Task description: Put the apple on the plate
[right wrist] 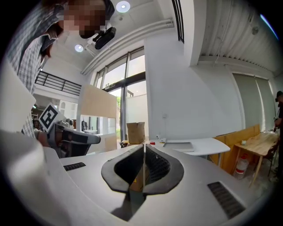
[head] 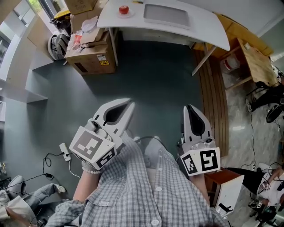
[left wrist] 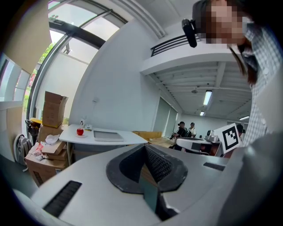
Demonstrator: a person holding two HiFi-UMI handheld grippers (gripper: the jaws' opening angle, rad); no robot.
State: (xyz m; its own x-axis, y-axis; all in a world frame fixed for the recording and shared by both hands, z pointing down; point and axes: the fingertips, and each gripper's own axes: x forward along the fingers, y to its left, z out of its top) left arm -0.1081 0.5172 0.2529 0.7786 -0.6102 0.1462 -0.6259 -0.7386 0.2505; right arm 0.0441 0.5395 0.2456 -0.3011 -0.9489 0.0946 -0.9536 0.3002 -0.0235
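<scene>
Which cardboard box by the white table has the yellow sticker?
The big front box on the floor beside the table; the sticker is on its side face. The boxes stacked behind it show none.

Ahead of you: white tabletop (head: 208, 33) carrying a flat grey pad (head: 165, 14). Cardboard boxes (head: 92, 60) stacked by its left end, on the grey floor (head: 151, 80). Wooden bench (head: 256, 62) to your right. White power strip (head: 65, 151) on the floor, lower left.

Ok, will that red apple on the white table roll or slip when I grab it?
The apple looks round and smooth, so it would probably roll if nudged. It seems small, likely light and firm, though too distant to be sure.
</scene>
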